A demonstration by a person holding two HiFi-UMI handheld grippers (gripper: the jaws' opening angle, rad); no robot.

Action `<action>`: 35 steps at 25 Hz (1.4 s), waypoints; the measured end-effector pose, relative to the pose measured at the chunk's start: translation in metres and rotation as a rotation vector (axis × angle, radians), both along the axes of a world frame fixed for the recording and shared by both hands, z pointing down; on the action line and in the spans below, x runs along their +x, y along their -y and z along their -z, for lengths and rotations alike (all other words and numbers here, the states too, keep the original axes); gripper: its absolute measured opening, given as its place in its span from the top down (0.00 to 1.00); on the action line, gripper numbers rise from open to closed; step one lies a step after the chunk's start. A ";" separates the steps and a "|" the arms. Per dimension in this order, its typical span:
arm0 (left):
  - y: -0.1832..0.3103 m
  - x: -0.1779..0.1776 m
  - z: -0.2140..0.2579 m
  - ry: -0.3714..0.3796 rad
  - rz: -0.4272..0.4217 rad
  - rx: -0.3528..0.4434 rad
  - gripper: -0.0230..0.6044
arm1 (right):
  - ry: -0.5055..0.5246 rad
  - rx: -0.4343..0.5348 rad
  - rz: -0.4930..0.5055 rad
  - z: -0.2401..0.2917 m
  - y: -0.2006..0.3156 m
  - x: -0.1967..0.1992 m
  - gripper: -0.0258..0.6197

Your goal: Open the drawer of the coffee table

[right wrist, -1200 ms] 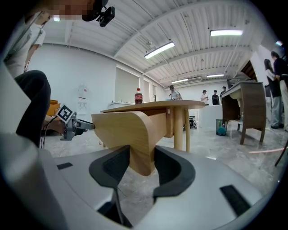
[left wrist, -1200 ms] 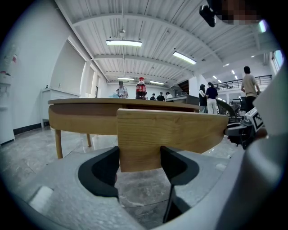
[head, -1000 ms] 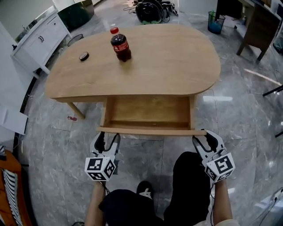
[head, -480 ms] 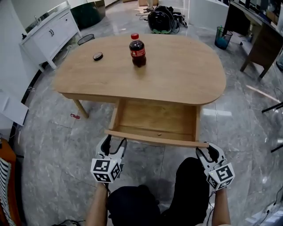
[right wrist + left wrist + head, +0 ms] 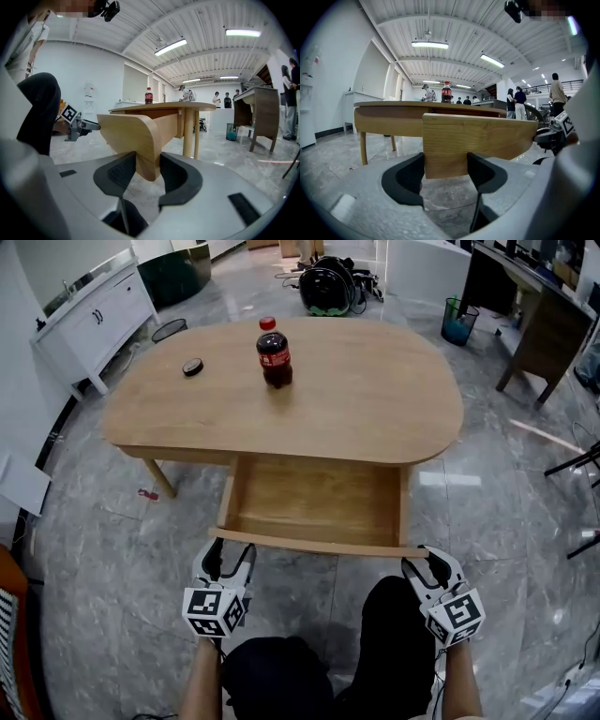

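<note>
A wooden coffee table (image 5: 375, 390) had its drawer (image 5: 314, 502) pulled well out toward the seated person. The left gripper (image 5: 230, 556) was clamped on the left end of the drawer front (image 5: 319, 545), and the right gripper (image 5: 425, 561) was clamped on the right end. A cola bottle (image 5: 274, 354) stood upright on the tabletop. The opening looked nearly complete. Any further pull was best kept even at both ends, straight and level, stopping before the drawer ran out of travel.

Head view overhead; gripper views low, close, sharing drawer front (image 5: 319, 545)
</note>
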State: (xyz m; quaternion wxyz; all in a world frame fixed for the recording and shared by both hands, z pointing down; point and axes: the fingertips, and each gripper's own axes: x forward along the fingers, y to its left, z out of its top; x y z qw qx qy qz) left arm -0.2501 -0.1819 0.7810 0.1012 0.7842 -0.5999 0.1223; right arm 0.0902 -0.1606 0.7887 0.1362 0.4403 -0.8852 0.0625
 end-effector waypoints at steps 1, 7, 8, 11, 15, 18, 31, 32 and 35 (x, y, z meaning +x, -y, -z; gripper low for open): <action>-0.001 0.000 0.000 0.000 0.001 0.003 0.52 | 0.003 0.000 0.005 0.000 -0.001 0.000 0.70; -0.003 0.001 0.004 0.000 0.005 0.027 0.52 | 0.048 0.020 0.014 0.005 -0.003 0.000 0.70; -0.003 0.003 0.004 -0.003 0.010 0.030 0.52 | 0.061 0.022 0.003 0.006 -0.003 0.002 0.69; -0.002 0.005 0.003 -0.002 0.004 0.034 0.52 | 0.061 0.012 -0.016 0.003 -0.003 0.005 0.69; -0.006 -0.009 0.006 -0.038 0.009 0.014 0.53 | 0.048 -0.065 -0.070 0.006 -0.004 0.010 0.70; -0.019 -0.014 0.018 -0.026 0.003 -0.073 0.53 | 0.049 -0.138 -0.125 0.031 -0.015 0.020 0.71; -0.048 0.022 0.224 0.010 -0.046 -0.194 0.53 | 0.105 -0.359 -0.197 0.218 -0.041 -0.019 0.71; -0.047 0.023 0.245 0.002 -0.046 -0.198 0.53 | 0.106 -0.382 -0.194 0.232 -0.041 -0.025 0.71; -0.046 0.027 0.296 -0.067 -0.017 -0.227 0.53 | 0.097 -0.440 -0.170 0.278 -0.042 -0.040 0.71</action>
